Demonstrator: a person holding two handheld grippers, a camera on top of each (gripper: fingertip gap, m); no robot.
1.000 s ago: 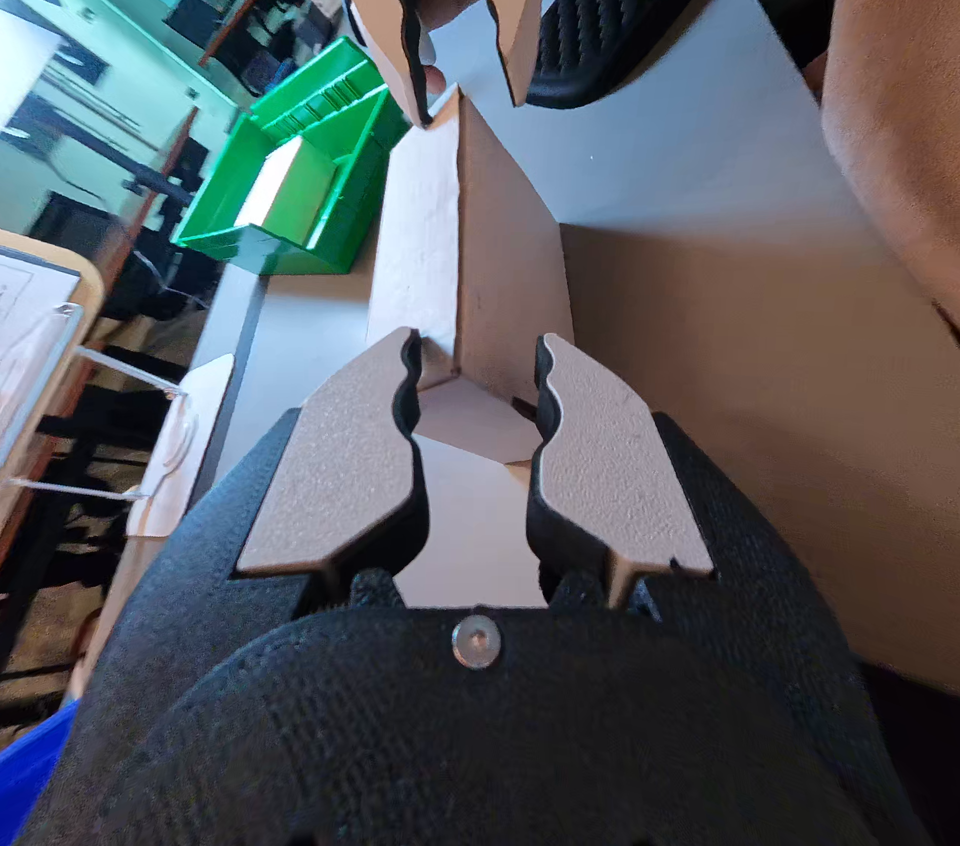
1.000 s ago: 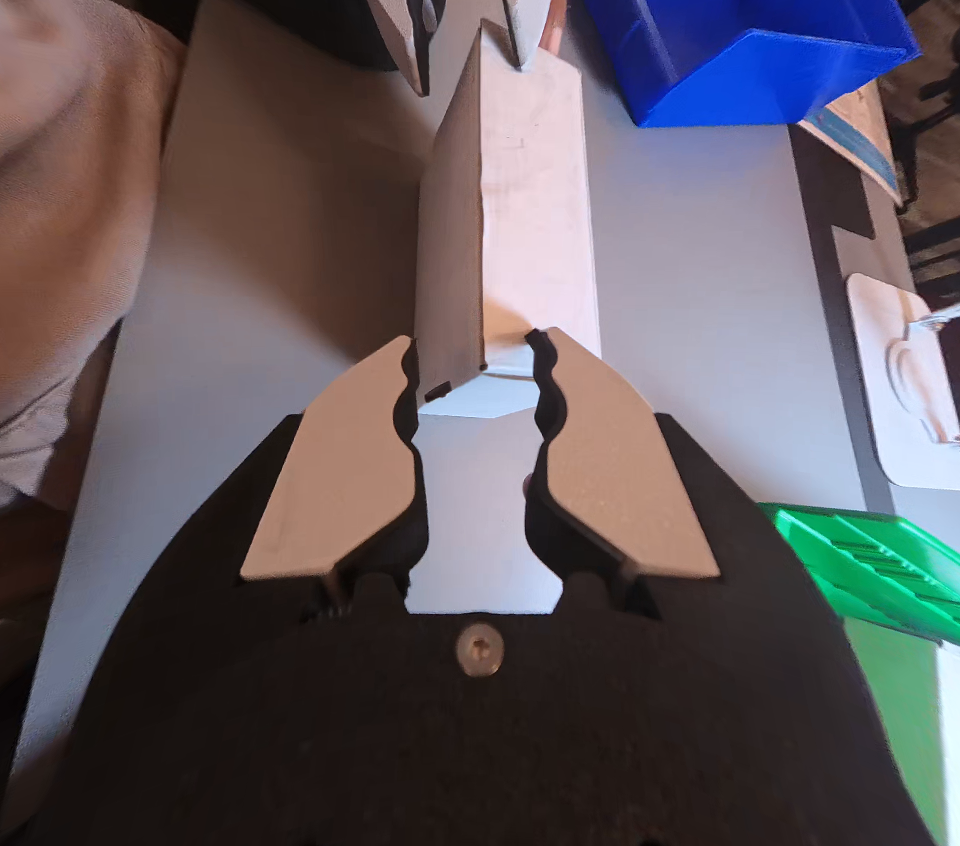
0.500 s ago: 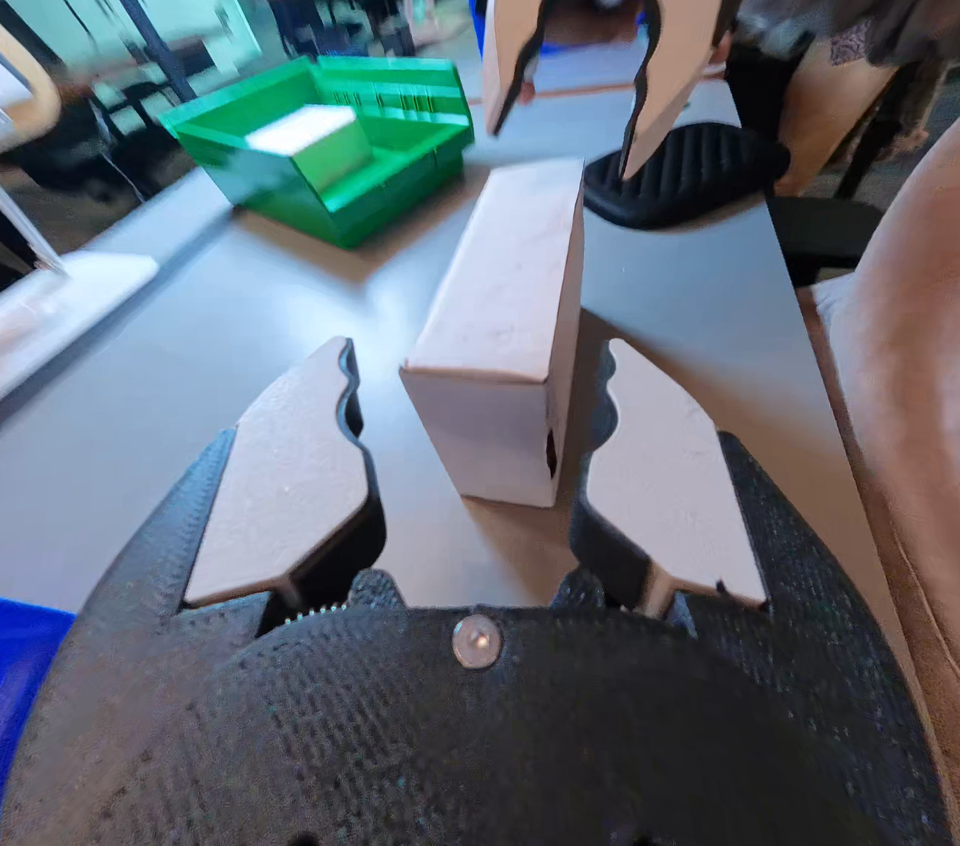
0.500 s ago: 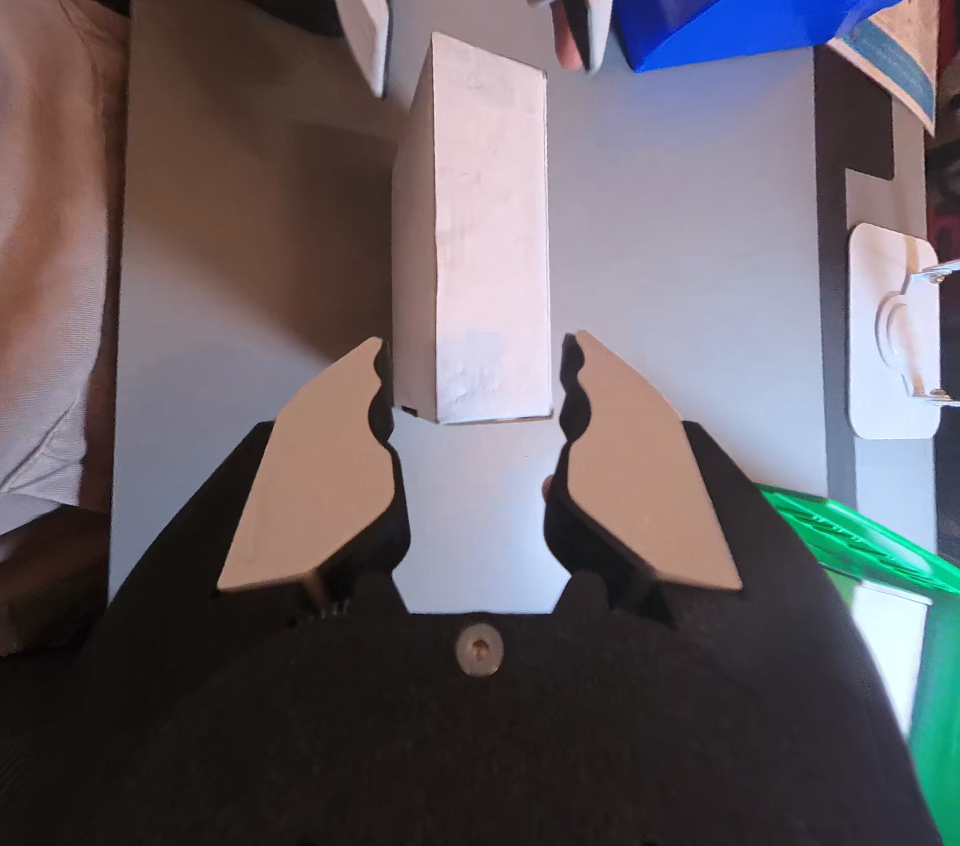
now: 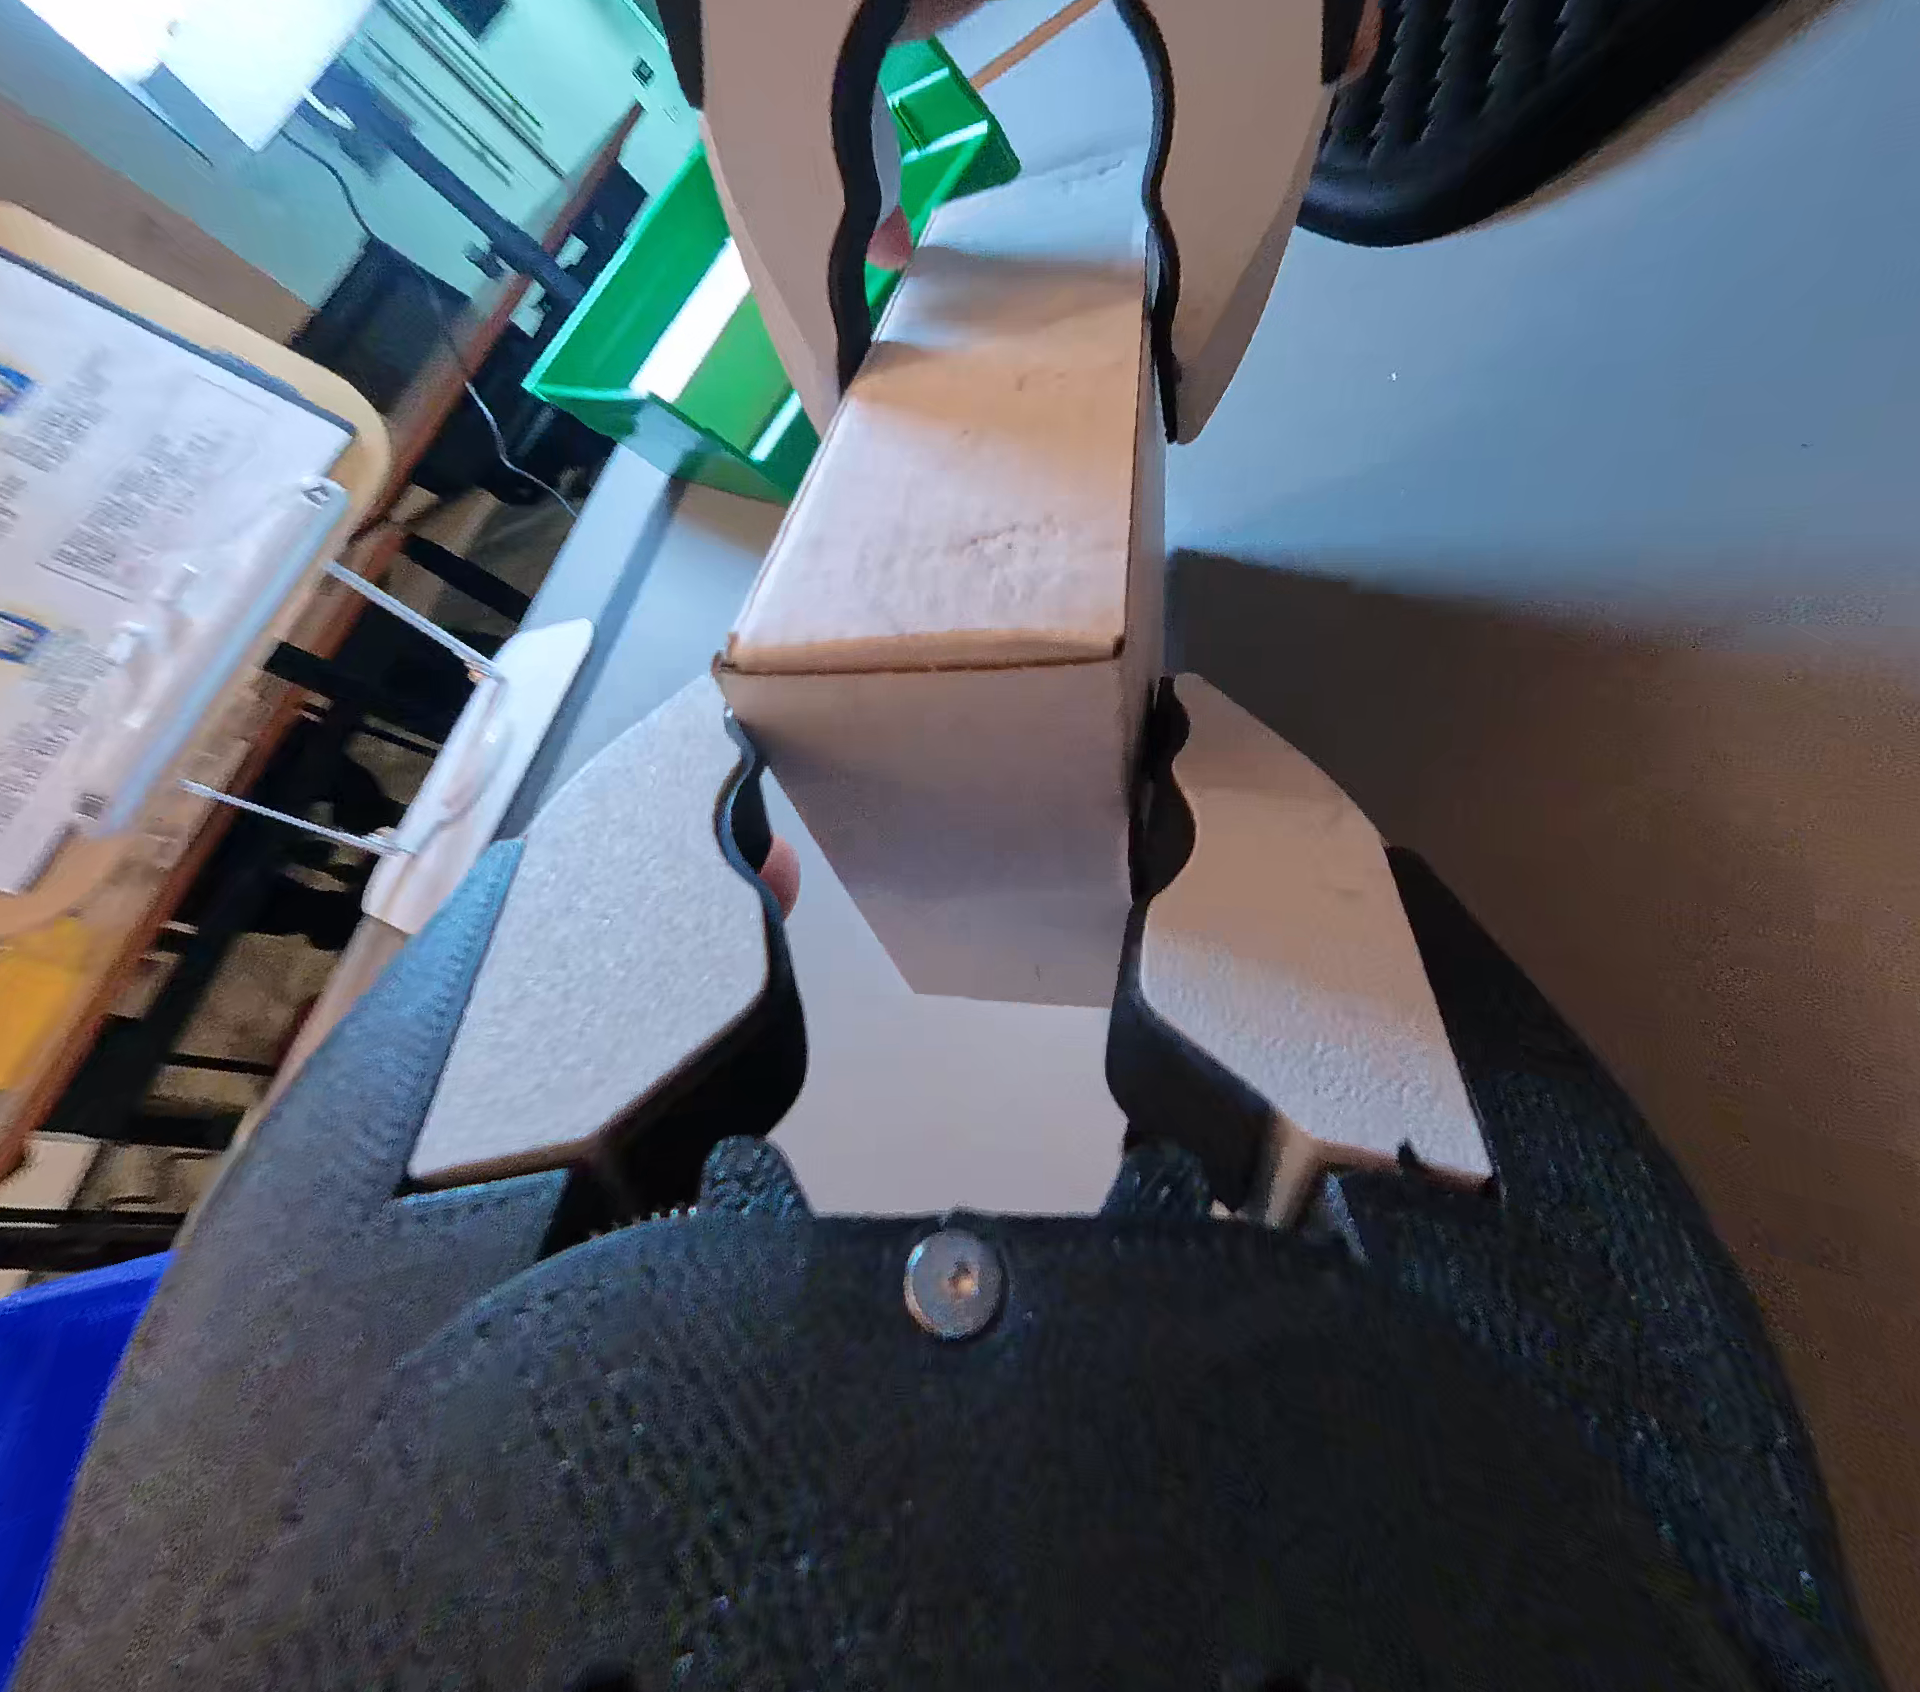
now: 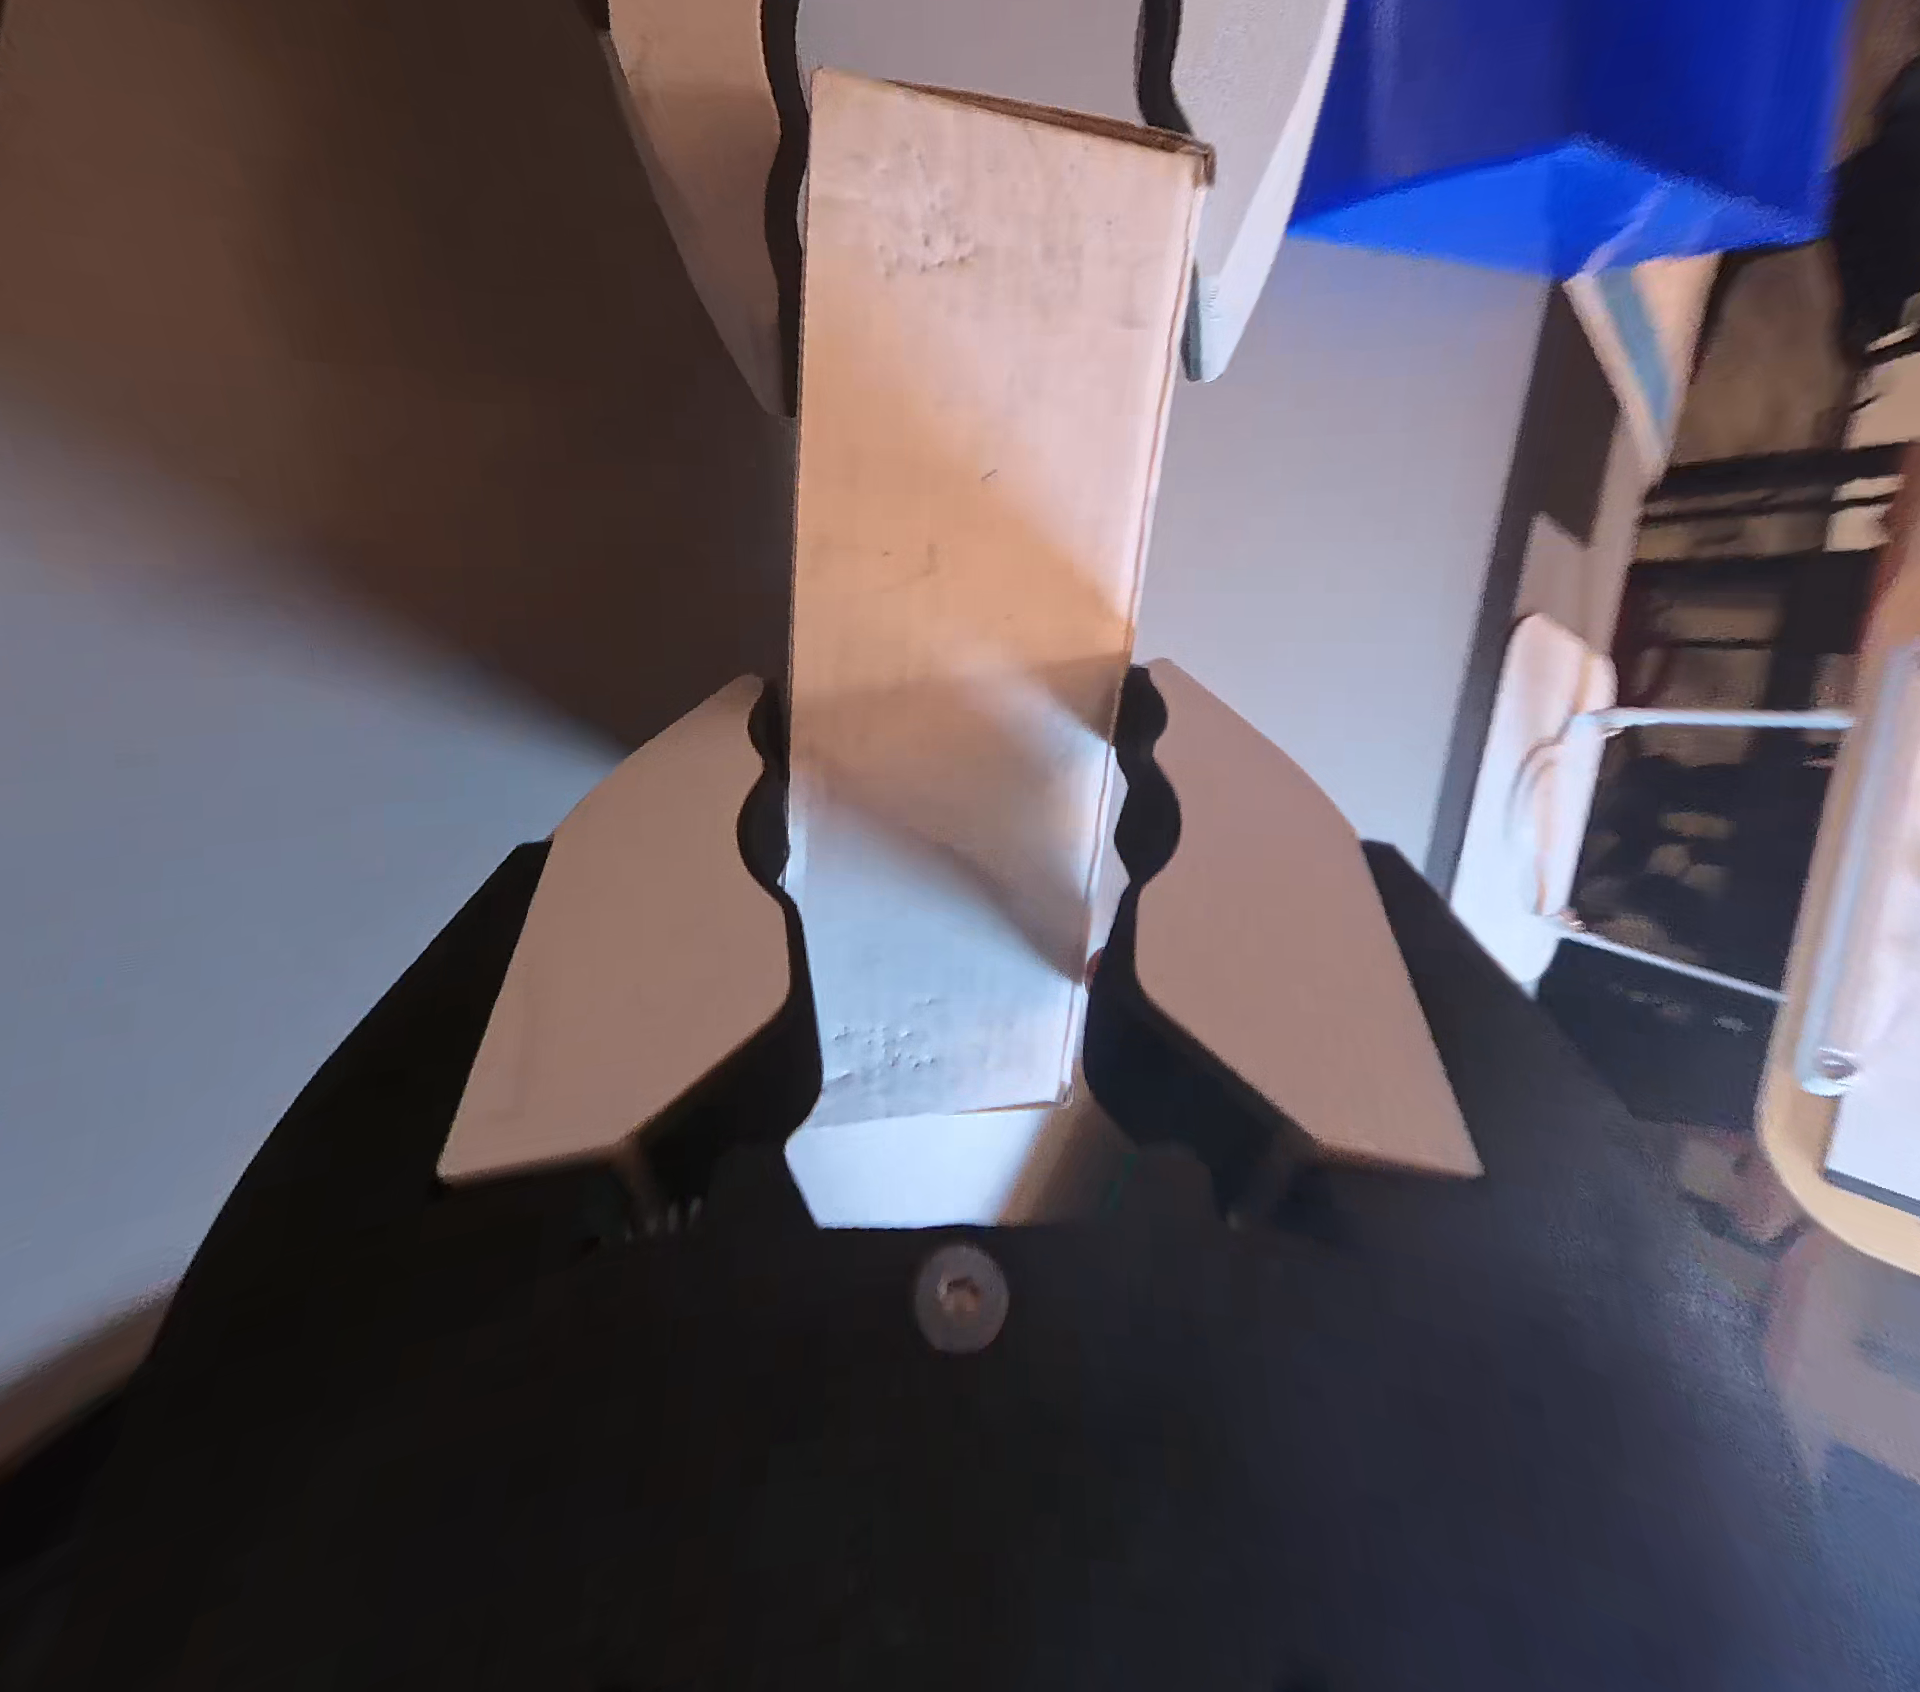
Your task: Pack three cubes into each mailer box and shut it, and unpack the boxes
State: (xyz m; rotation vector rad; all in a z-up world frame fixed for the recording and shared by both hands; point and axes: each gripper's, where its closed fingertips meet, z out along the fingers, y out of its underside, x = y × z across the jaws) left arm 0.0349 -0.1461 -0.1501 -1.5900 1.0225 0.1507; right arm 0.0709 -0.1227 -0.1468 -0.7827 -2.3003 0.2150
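Left wrist view: left tongs (image 5: 940, 801) and right tongs (image 5: 1003, 312) each clamp one end of the closed mailer box (image 5: 966, 520).

1. The mailer box (image 5: 966, 562) is shut, so its contents are hidden in both views.
2. Behind the box, the green bin (image 5: 727, 354) is largely covered by the right gripper (image 5: 1003, 395).
3. Beside the box's far end, the blue bin (image 6: 1590, 11) runs off the top edge.
4. The sheet in the clear stand (image 5: 135, 499), well left of the box, is blurred and cropped.
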